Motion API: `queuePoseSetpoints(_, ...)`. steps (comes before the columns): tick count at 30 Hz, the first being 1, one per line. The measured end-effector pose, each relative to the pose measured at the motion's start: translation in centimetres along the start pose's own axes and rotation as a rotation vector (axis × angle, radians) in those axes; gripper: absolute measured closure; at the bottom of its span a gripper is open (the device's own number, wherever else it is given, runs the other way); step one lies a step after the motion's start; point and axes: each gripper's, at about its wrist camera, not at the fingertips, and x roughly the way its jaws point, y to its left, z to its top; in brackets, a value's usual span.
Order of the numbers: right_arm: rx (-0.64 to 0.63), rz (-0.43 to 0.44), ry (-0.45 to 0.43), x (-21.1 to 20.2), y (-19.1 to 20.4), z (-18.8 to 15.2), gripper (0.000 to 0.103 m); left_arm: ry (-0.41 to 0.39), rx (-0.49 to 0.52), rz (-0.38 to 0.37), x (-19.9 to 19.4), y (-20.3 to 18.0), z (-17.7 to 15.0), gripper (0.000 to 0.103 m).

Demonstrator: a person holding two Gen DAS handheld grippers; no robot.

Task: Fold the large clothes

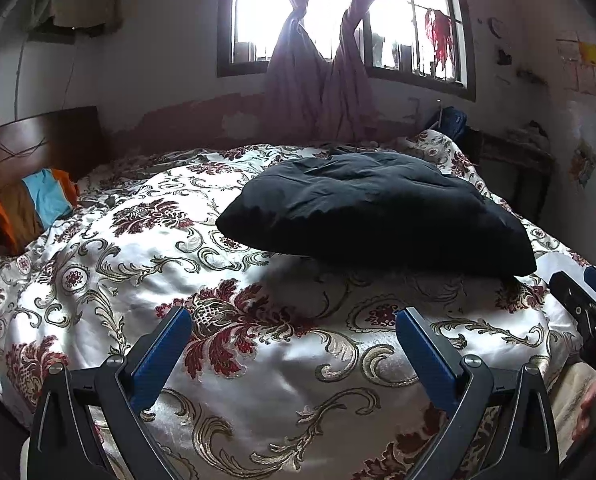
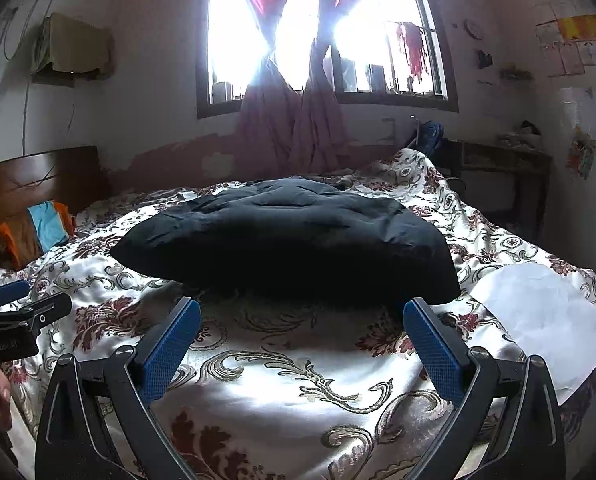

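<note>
A dark navy padded garment (image 1: 378, 216) lies folded in a thick bundle on the floral bedspread (image 1: 257, 360), right of middle in the left wrist view; it sits centred in the right wrist view (image 2: 289, 248). My left gripper (image 1: 293, 320) is open and empty, low over the bedspread, short of the garment's near edge. My right gripper (image 2: 302, 312) is open and empty, its fingertips close to the garment's near edge. The right gripper also shows at the right edge of the left wrist view (image 1: 590, 296).
A wooden headboard (image 1: 37, 140) and an orange-and-blue pillow (image 1: 33, 204) are at the left. A white sheet (image 2: 546, 316) lies on the bed's right side. A window with tied curtains (image 1: 318, 60) is behind; a dark side table (image 2: 502, 168) stands at the far right.
</note>
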Motion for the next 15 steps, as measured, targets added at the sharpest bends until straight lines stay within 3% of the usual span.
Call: queuePoseSetpoints(15,0.003,0.007,-0.011,-0.25,0.23,0.01,0.003,-0.016,0.005,-0.006,-0.46,-0.29,0.10,0.000)
